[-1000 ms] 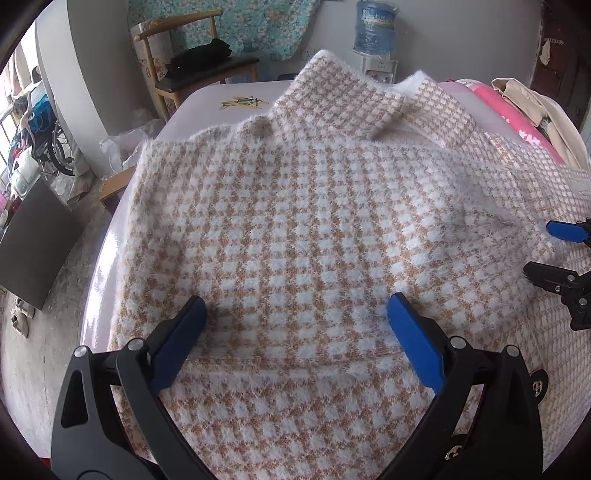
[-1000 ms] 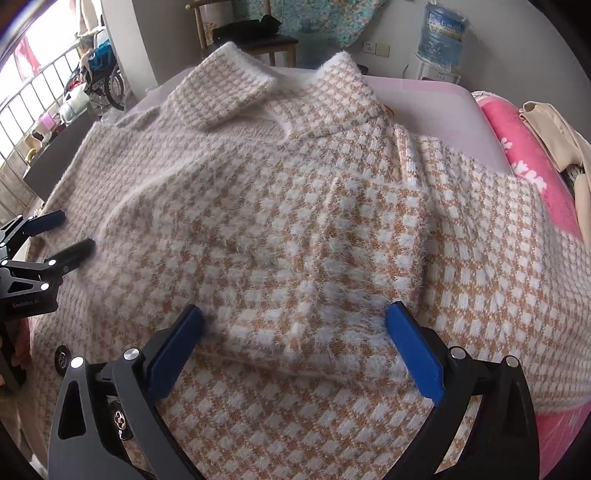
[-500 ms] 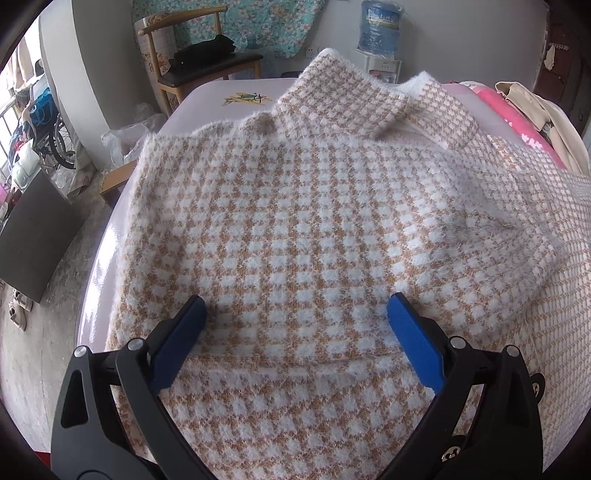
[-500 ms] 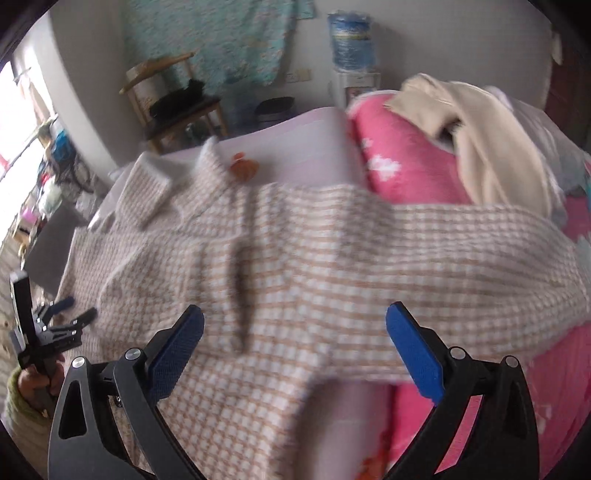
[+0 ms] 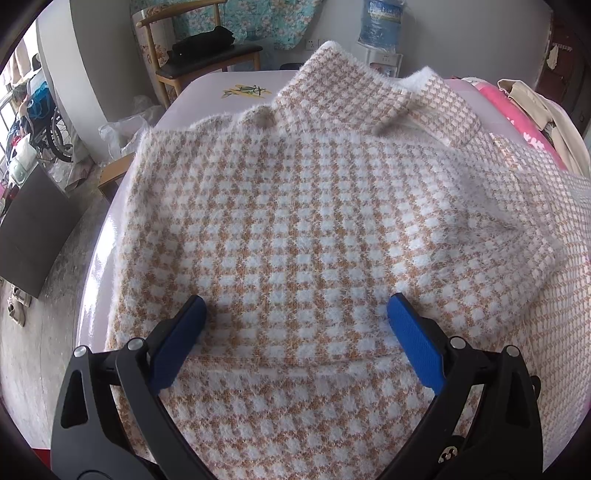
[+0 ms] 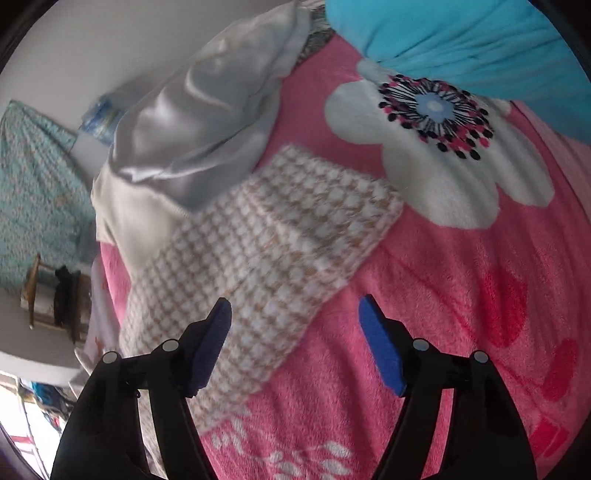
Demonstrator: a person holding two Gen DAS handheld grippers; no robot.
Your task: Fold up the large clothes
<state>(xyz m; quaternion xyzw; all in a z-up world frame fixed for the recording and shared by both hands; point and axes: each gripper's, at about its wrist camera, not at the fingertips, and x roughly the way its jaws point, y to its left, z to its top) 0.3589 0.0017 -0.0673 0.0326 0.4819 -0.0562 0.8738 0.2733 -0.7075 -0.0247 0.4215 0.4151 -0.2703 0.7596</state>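
Note:
A fuzzy tan-and-white checked sweater [image 5: 314,229] lies spread on the pale table, its collar at the far end and one side folded over the body. My left gripper [image 5: 295,321] hovers open over the sweater's lower part, blue pads wide apart and nothing pinched. In the right wrist view, the sweater's sleeve [image 6: 266,243] stretches out over a pink flowered blanket [image 6: 461,295], cuff pointing to the upper right. My right gripper [image 6: 295,317] is above the sleeve's edge, its jaws closing. The pads stand apart from the fabric.
A wooden chair [image 5: 199,62] with dark clothing and a water bottle [image 5: 380,22] stand beyond the table. A grey satin garment [image 6: 192,129] and a blue pillow [image 6: 461,40] lie by the sleeve on the blanket. Floor clutter sits left of the table.
My right gripper swung away from the sweater's body to the outstretched sleeve on the pink blanket, rolling as it went, and its jaws narrowed. The left gripper stayed put.

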